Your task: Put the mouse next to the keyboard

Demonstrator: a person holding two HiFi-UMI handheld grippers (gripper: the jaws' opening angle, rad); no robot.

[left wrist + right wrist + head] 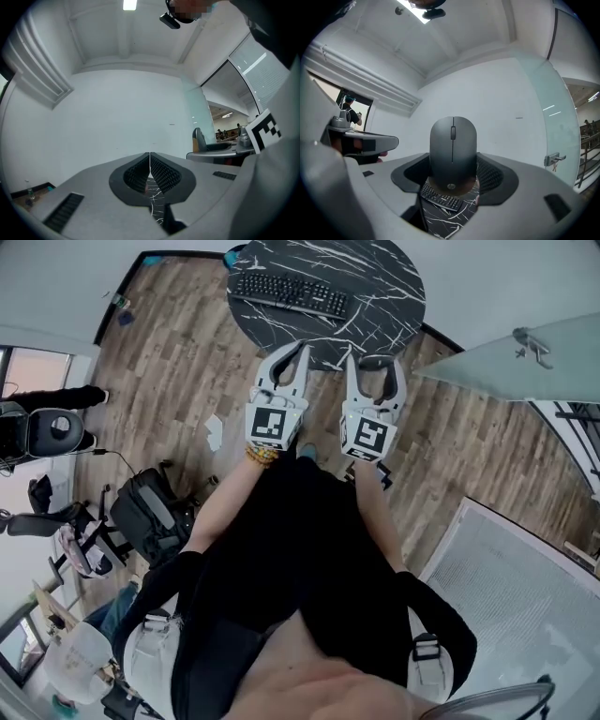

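Your right gripper (374, 367) is clamped on the mouse (453, 152), jaws pressed to its two sides, so the mouse hangs in the air at the near rim of the table (384, 287) (not on it). Your left gripper (296, 352) is closed on nothing, tips touching. Both grippers reach forward side by side from your body, pointed at the table. The keyboard (291, 293) lies on the table's far left part, apart from the mouse.
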